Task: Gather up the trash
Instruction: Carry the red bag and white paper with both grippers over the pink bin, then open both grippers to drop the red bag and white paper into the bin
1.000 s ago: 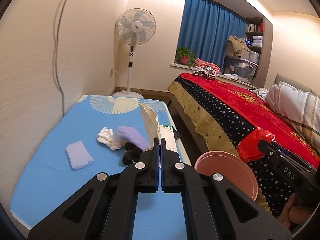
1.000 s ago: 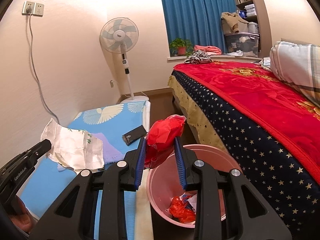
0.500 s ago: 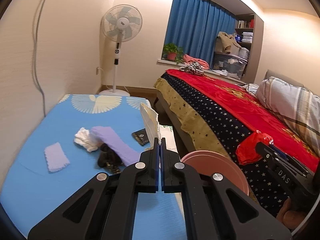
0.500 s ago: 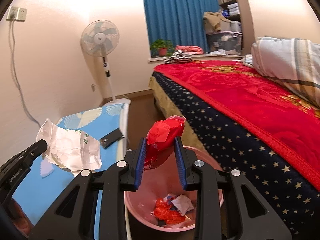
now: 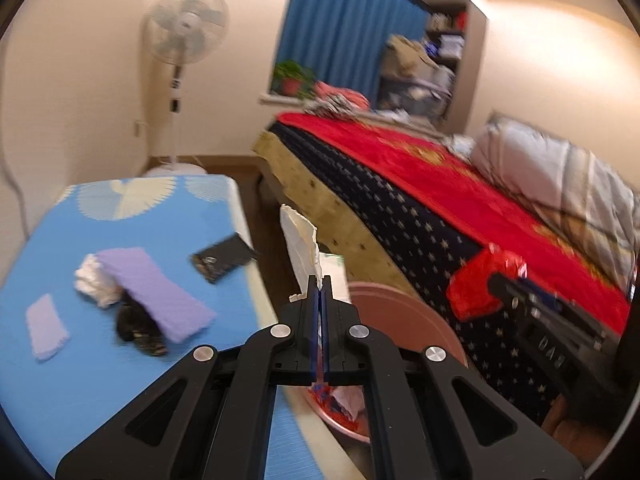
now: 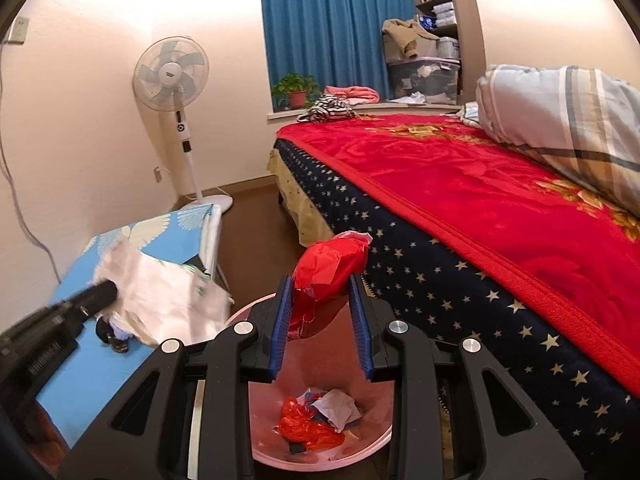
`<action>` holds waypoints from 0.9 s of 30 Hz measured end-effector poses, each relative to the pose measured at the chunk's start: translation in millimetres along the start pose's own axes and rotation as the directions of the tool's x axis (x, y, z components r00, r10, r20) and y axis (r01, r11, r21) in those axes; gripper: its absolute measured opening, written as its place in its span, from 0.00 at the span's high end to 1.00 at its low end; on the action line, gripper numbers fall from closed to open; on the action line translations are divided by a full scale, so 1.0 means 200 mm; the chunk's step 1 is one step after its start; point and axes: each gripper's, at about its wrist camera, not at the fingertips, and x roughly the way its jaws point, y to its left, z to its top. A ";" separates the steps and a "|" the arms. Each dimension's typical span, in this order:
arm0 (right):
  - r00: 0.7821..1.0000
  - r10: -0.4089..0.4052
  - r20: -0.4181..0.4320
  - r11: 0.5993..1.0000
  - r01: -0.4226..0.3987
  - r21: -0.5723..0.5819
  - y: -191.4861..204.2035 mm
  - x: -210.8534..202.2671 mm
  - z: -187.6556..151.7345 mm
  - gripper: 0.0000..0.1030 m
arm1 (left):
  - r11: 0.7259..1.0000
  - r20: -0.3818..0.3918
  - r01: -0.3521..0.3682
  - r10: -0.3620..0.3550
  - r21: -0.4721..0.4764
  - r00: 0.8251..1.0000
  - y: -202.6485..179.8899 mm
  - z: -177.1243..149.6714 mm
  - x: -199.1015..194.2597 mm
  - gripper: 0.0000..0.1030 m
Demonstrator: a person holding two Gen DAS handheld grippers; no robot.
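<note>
We list the following. Left gripper [image 5: 319, 280]: jaws pressed together on a white crumpled paper wrapper [image 5: 301, 240], which stands up past the fingertips, above the gap between the blue table [image 5: 120, 368] and the pink bin [image 5: 400, 304]. Right gripper [image 6: 322, 316]: jaws narrowed onto a red plastic bag [image 6: 328, 268], pads touching both its sides, held directly over the pink bin, where we see red and white scraps [image 6: 320, 416] at the bottom. On the blue table: a purple cloth [image 5: 156, 292], a smaller purple pad [image 5: 44, 328], a white wad [image 5: 94, 284], a dark lump [image 5: 138, 330], a black packet [image 5: 222, 258]. The bed with a red blanket [image 6: 480, 192] stands just beside the bin.
</note>
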 end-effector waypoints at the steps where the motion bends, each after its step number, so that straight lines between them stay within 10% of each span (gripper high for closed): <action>1: 1.000 -0.004 -0.001 1.000 0.004 0.004 -0.01 0.00 0.00 0.72 | 1.000 -0.008 0.007 -0.007 0.011 1.000 -0.01 -0.01 0.02 0.99; 15: 0.999 -0.023 -0.045 0.999 0.025 0.037 -0.08 0.09 -0.03 0.69 | 0.994 -0.113 0.107 -0.104 0.025 0.988 -0.10 -0.06 0.20 0.99; 27: 0.998 -0.005 -0.056 1.000 0.006 0.030 -0.03 0.07 -0.04 0.54 | 0.998 -0.125 0.059 -0.059 -0.001 0.990 -0.04 -0.09 0.17 0.95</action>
